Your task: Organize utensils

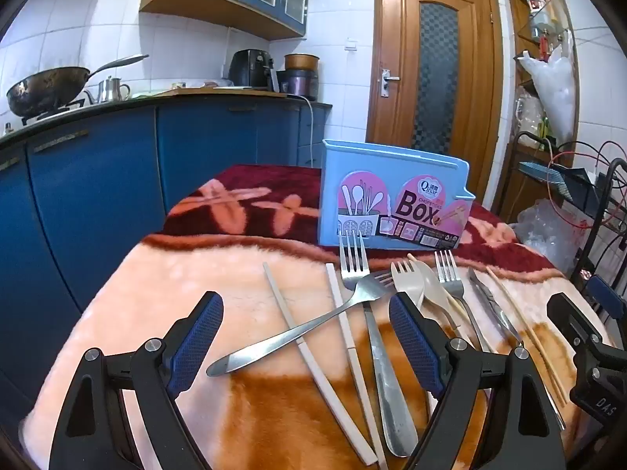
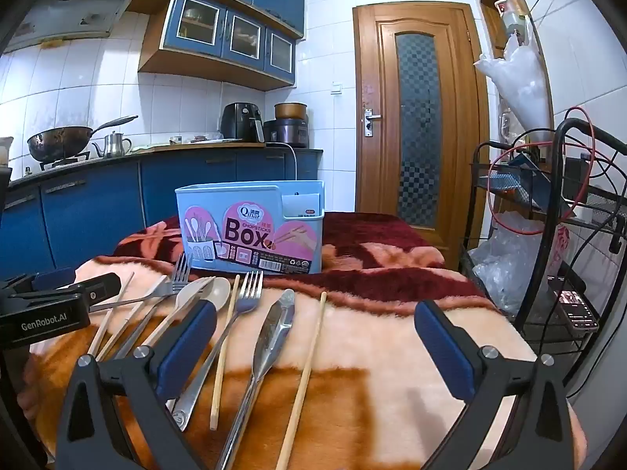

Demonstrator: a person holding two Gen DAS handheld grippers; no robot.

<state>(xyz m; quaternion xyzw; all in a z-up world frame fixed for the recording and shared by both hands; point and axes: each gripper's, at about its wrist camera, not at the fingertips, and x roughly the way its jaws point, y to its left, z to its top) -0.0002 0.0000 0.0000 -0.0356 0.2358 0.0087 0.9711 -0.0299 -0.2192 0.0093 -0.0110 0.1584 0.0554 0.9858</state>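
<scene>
Utensils loose, both tongs wide and empty.
Steel forks, knife and pale chopsticks lie scattered on the blanket-covered bench, before the light-blue plastic chopstick box, probably awaiting sorting; left tongs, right tongs.

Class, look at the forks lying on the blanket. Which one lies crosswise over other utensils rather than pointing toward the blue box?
The metal fork nearest the left tool. Its handle slants across two pale chopsticks, while the other forks run roughly toward the box.
</scene>
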